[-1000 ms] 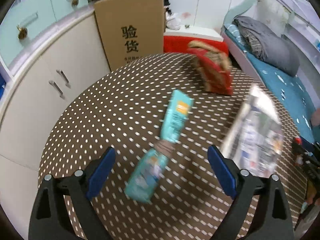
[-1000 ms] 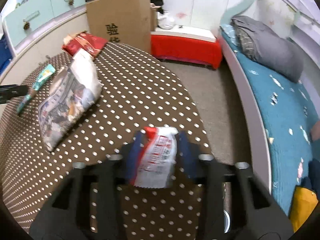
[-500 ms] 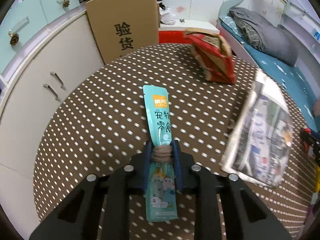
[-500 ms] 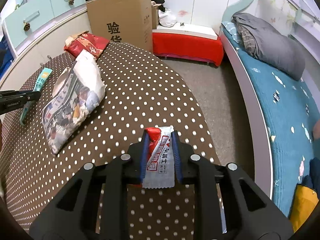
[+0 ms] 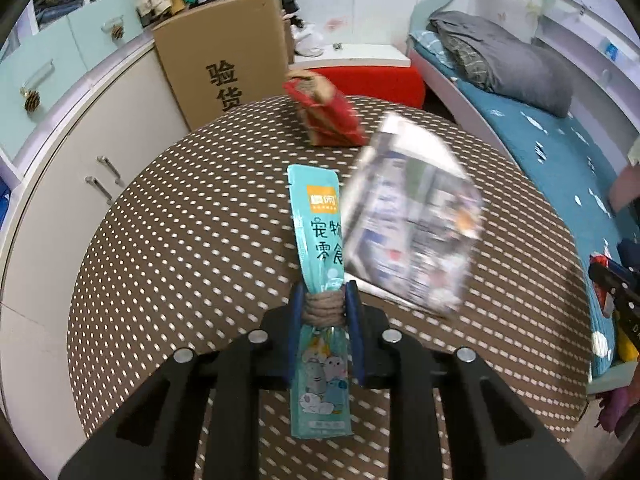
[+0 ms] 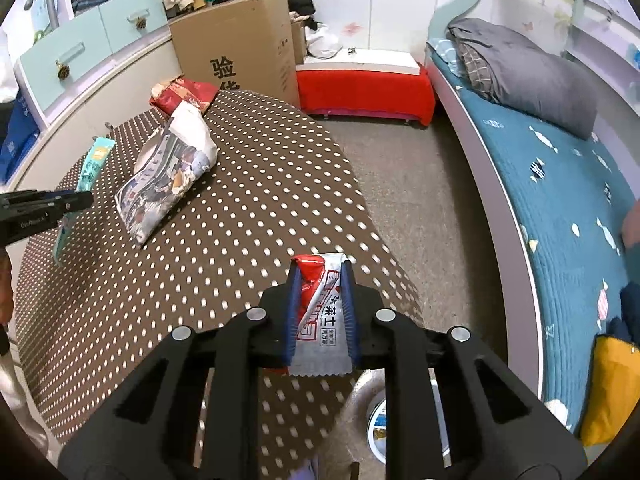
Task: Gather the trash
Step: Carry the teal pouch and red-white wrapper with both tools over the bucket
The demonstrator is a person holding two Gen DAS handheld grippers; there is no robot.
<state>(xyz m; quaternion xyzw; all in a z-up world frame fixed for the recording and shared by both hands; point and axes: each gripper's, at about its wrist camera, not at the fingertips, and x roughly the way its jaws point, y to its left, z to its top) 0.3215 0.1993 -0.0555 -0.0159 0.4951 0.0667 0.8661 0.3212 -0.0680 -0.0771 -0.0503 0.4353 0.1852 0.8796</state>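
My left gripper (image 5: 324, 300) is shut on a long teal snack pouch (image 5: 318, 220), its pads pinching the twine wound round the pouch's middle. The pouch hangs clear above the brown dotted table (image 5: 180, 240). My right gripper (image 6: 320, 276) holds a red and white wrapper (image 6: 324, 320) over the table's near right edge, with its jaws closing tighter on it. On the table lie a crumpled printed bag (image 6: 168, 172) and, farther back, a red packet (image 6: 184, 94). The left gripper (image 6: 76, 200) and the teal pouch (image 6: 96, 156) also show at the left of the right wrist view.
A cardboard box (image 6: 240, 44) stands behind the table, next to a red bench (image 6: 364, 88). White cabinets (image 5: 80, 140) run along the left and a bed (image 6: 560, 180) along the right. A round white container (image 6: 378, 428) sits on the floor below the right gripper.
The left gripper closed on the teal pouch, lifted it and carried it right, towards the printed bag. The right gripper squeezed tighter on its wrapper and rose with it.
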